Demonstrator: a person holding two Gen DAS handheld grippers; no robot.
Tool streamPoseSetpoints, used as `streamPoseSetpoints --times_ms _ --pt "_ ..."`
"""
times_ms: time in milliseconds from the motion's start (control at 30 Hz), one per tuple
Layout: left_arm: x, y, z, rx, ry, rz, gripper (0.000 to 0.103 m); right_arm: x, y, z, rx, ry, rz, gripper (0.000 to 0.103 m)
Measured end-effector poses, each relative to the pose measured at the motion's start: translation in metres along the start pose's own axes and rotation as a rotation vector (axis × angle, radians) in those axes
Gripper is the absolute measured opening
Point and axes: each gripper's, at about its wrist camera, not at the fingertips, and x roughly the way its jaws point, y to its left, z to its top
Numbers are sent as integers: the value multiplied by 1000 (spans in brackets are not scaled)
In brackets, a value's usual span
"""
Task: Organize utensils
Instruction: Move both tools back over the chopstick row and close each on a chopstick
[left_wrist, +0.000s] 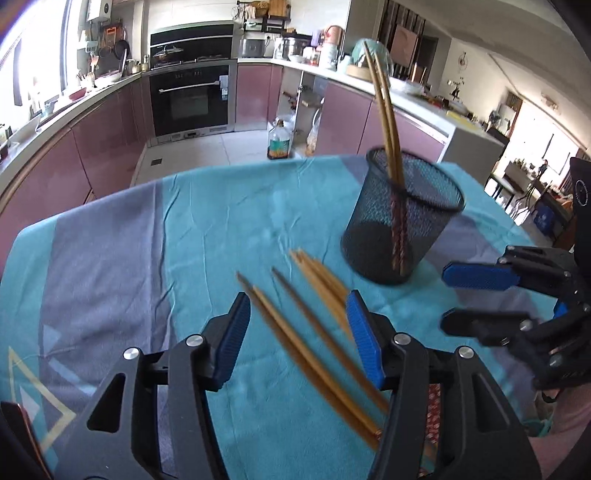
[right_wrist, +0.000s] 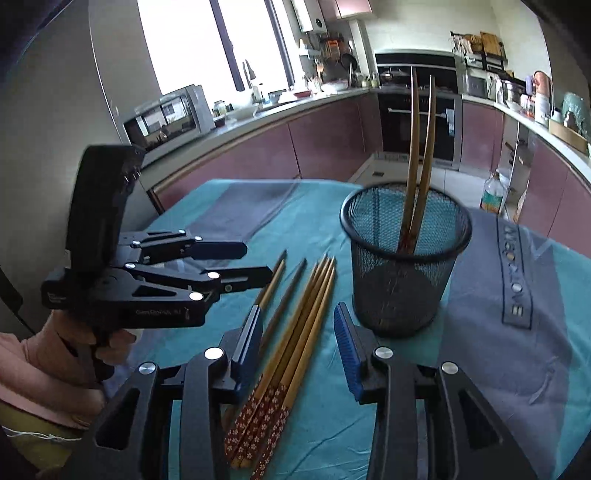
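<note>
Smooth wooden chopsticks with glossy red flower-patterned ends lie on the bench's matt, creased cloth beside a black wire-mesh metal cup, while the fingers carry ribbed blue pads on matt black plastic.

A built-in oven sits in the far wall of mauve cabinets. Right of the oven, a plastic oil bottle stands on the tiled floor. Left of the oven, a microwave rests on the counter below a window.
</note>
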Motion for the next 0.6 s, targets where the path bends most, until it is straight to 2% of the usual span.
streamPoseSetpoints --times_ms 167,233,367,600 --pt "9 -8 -17 7 34 7 54 33 9 -16 8 81 -14 34" --pt "10 -7 -22 12 42 7 54 41 11 -18 3 97 -45 33" --pt "11 -10 -22 14 56 11 54 43 8 -18 27 100 -66 30" --pt "13 -10 -31 0 83 -26 52 34 -2 -23 98 89 -36 30"
